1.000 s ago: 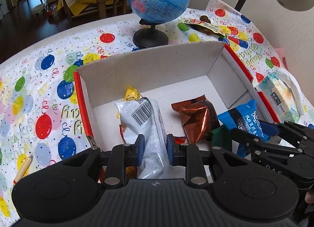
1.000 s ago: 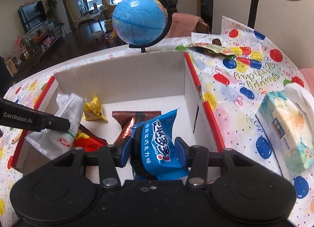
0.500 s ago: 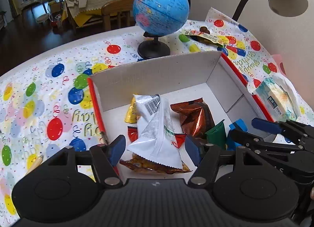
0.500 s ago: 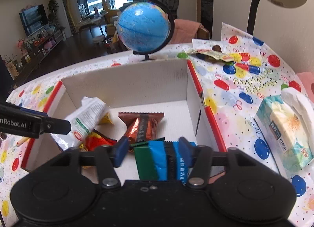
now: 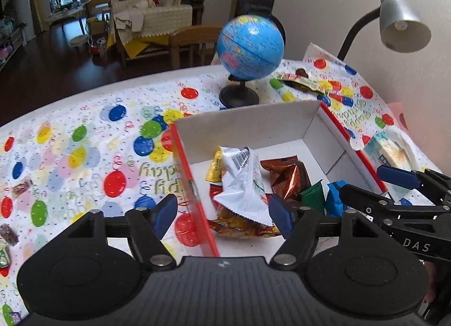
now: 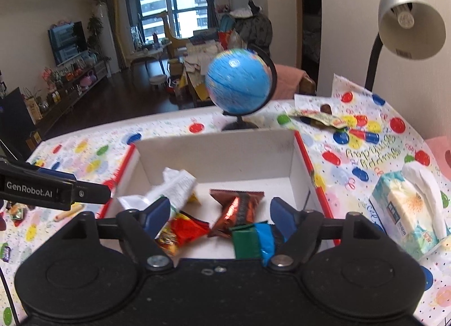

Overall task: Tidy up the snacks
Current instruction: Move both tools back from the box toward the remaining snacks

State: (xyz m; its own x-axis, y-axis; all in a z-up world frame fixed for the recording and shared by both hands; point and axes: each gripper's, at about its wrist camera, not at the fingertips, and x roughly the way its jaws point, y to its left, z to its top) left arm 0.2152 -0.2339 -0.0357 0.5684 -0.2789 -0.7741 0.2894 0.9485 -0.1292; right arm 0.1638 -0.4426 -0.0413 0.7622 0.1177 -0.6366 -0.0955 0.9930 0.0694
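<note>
Plainly, the left gripper (image 5: 222, 217) had nothing in its grasp: its jaws were opening, the blue pads standing wide either side of the box's red left wall, with the white snack packet (image 5: 242, 182) lying free below and just beyond them. The right gripper (image 6: 220, 217) was likewise opening and held nothing; the green and blue packets (image 6: 252, 240) lay on the box floor beneath the gap, touched by neither pad.

Both tools hung above the near end of the white cardboard box (image 6: 214, 154), which already held the white packet, a copper-brown foil packet (image 5: 287, 178), a small yellow one (image 5: 213, 169) and a red-and-gold one (image 6: 180, 230) under the white.

Further out, loose sweets (image 5: 21, 187) lay on the balloon tablecloth (image 5: 84, 156) to the far left of the box, and another wrapper (image 5: 303, 82) rested at the far side, right of the globe (image 5: 249, 46) (a tissue pack (image 6: 406, 210) sat right of the box, no snack at all).

The coming pick probably turns on this: the loose sweets lay left of the box, so the left gripper was the nearer one. Their long axes were too small to judge.
</note>
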